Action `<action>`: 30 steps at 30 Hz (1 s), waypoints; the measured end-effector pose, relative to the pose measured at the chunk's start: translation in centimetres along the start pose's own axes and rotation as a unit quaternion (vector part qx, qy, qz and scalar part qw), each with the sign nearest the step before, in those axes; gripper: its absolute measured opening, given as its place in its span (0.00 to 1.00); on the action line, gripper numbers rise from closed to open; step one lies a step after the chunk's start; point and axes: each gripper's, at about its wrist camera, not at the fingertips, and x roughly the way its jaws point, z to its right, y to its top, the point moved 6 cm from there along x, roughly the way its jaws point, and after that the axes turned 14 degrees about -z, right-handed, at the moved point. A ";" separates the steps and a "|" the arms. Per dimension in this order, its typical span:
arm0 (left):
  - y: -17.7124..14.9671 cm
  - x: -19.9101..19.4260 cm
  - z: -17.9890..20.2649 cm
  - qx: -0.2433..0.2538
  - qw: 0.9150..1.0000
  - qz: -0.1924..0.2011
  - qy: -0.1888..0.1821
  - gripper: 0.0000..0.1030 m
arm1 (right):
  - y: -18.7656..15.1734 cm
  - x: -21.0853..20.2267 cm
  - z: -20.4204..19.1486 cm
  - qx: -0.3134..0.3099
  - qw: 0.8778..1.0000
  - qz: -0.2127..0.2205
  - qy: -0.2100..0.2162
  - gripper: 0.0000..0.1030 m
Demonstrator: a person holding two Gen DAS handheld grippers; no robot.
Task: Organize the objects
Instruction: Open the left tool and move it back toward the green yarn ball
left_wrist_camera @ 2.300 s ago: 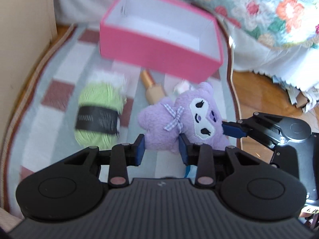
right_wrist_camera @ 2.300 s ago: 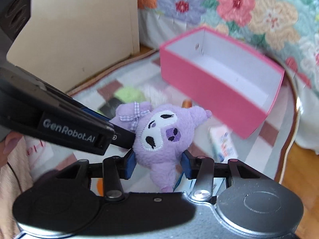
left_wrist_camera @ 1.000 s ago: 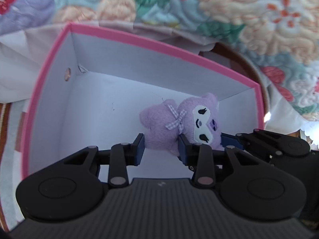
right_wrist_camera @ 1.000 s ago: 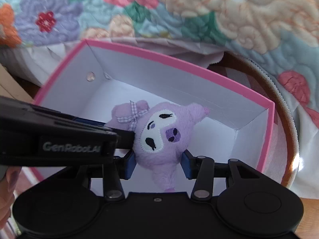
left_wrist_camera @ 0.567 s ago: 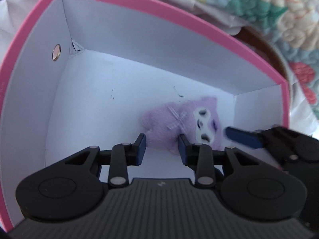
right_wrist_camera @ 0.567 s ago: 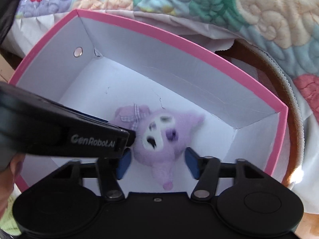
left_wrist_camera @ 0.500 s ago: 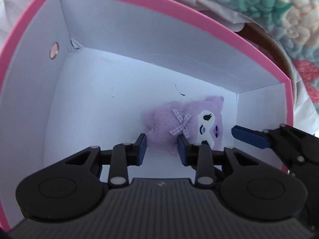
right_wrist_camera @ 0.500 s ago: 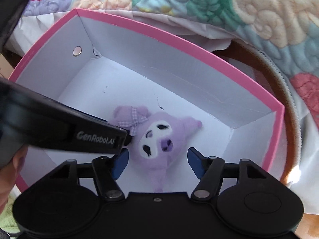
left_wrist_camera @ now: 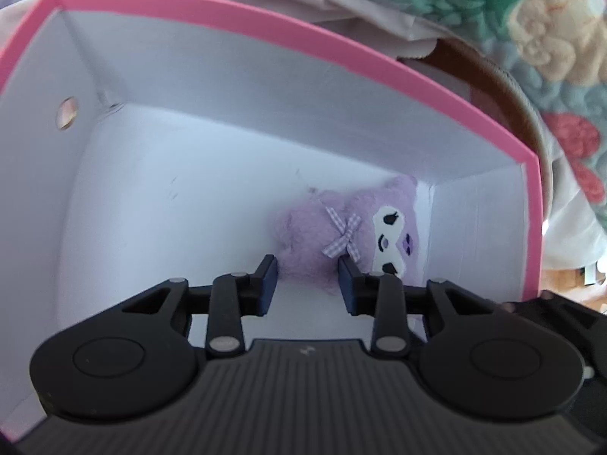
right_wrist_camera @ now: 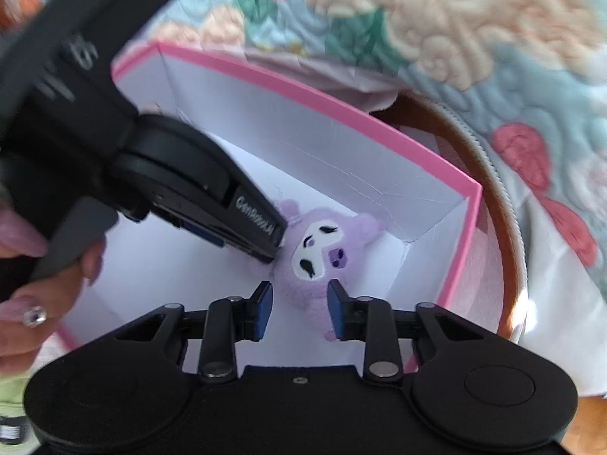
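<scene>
Both grippers hover over an open pink box (left_wrist_camera: pixel 341 43) with a white interior. Seen from its own camera, the left gripper (left_wrist_camera: pixel 307 284) has its blue pads spread, the plush lying just beyond them and unheld. The right gripper (right_wrist_camera: pixel 299 311) is likewise spread, its pads on either side of the toy's lower end without pinching it.

Lying on the box floor in the far right corner is a small purple plush toy (left_wrist_camera: pixel 341 231). It is fuzzy lilac, with a white embroidered face, black slanted eyes, a purple nose and a lilac gingham bow. A floral quilt (right_wrist_camera: pixel 474 30) fills the background behind the box.
</scene>
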 end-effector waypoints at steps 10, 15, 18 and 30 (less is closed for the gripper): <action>-6.7 -8.1 -0.6 0.032 0.998 0.019 0.053 0.46 | -2.9 -7.3 -1.8 -0.004 0.997 0.041 0.065 0.46; -10.6 -13.4 -2.3 0.052 0.994 0.028 0.089 0.52 | -5.0 -12.1 -3.4 -0.029 0.995 0.046 0.085 0.50; -12.8 -15.7 -3.7 0.050 0.991 0.033 0.122 0.54 | -6.6 -14.6 -4.6 -0.046 0.992 0.049 0.104 0.57; -23.2 -19.5 -6.6 0.030 0.988 0.041 0.145 0.62 | -12.7 -20.1 -8.2 -0.102 0.984 0.033 0.139 0.75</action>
